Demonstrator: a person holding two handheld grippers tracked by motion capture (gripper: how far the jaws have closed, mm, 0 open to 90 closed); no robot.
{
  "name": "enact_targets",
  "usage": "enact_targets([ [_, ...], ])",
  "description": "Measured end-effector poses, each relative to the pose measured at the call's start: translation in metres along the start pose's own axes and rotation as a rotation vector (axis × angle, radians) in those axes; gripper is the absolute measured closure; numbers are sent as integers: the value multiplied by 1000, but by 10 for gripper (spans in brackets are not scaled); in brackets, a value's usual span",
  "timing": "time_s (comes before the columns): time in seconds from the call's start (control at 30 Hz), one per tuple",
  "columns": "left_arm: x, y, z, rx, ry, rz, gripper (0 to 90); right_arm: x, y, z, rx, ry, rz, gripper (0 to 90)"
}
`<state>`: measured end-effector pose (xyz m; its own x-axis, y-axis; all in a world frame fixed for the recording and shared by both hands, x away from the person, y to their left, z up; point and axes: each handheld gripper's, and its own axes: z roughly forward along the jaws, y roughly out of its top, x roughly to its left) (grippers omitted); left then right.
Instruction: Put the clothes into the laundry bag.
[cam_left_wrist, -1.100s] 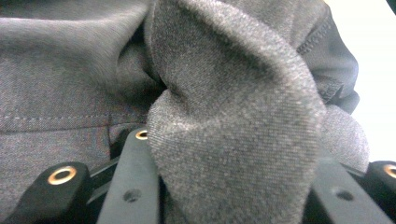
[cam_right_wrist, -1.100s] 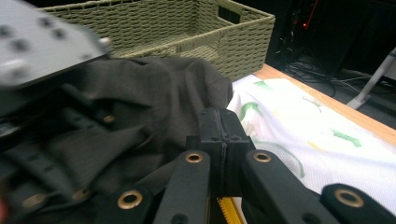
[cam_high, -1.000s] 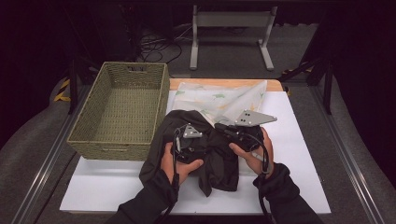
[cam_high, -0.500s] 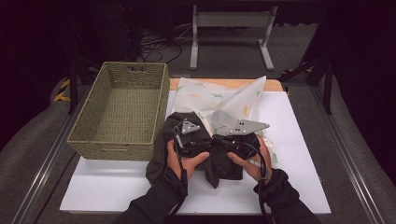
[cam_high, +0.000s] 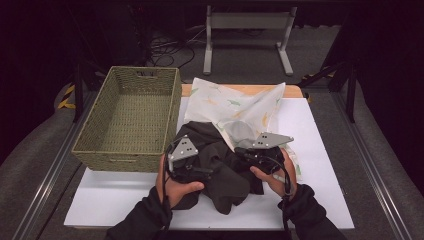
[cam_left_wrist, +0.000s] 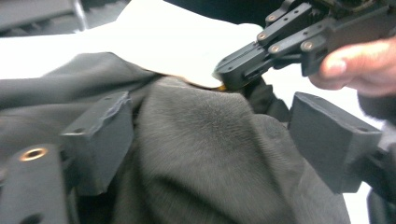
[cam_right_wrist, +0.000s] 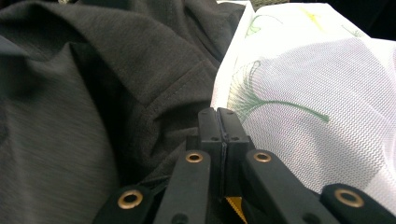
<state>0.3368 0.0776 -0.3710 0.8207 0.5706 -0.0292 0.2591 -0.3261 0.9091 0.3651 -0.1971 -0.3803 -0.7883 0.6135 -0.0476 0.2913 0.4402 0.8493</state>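
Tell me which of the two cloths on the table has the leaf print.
The white cloth, lying behind and partly under the plain dark garment; its green leaf pattern sets it apart.

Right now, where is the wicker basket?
In the high view the wicker basket sits at the table's left, beside the dark garment and the left gripper, touching neither.

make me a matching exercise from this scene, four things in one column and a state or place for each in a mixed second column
Things:
1. wicker basket
2. dark garment
3. left gripper
4. right gripper

States or places:
A. jaws pressed shut
B. bunched between the two hands
C. jaws apart, dark cloth between them, having just been opening
D. stands at the table's left, nothing inside

Pairs: 1-D, 2-B, 3-C, 4-A
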Motion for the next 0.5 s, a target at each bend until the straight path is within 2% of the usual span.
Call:
enact_targets([
  [0.1, 6, -1, -23, -16, 21, 33, 126, 0, -1, 0, 1, -5, -5, 900],
  [0.17, 11, -2, -34, 5, 38, 71, 111, 1, 0, -1, 3, -7, -13, 900],
  [0.2, 15, -4, -37, 12, 39, 70, 100, 1, 0, -1, 2, -7, -14, 900],
  [0.23, 18, -7, -38, 32, 14, 73, 88, 1, 0, -2, 1, -6, -13, 900],
  [0.3, 21, -17, -32, 117, -25, 97, 66, 1, 0, -2, 1, -6, -14, 900],
  [0.33, 21, -24, -25, 157, -79, 103, 65, 1, 0, -2, 0, -6, -14, 900],
  [0.37, 20, -30, -19, 180, -118, 101, 65, 2, 0, -2, 1, -3, -13, 900],
  [0.4, 18, -34, -13, 188, -141, 100, 66, 2, 0, -1, 3, -2, -15, 900],
  [0.43, 16, -39, -4, 217, -153, 127, 75, 2, 0, -1, 5, 1, -16, 900],
  [0.47, 16, -39, -4, 217, -153, 127, 80, 2, 0, -1, 5, 1, -16, 900],
  [0.5, 13, -42, 4, 240, -154, 134, 80, 3, 0, 0, 5, 3, -15, 900],
])
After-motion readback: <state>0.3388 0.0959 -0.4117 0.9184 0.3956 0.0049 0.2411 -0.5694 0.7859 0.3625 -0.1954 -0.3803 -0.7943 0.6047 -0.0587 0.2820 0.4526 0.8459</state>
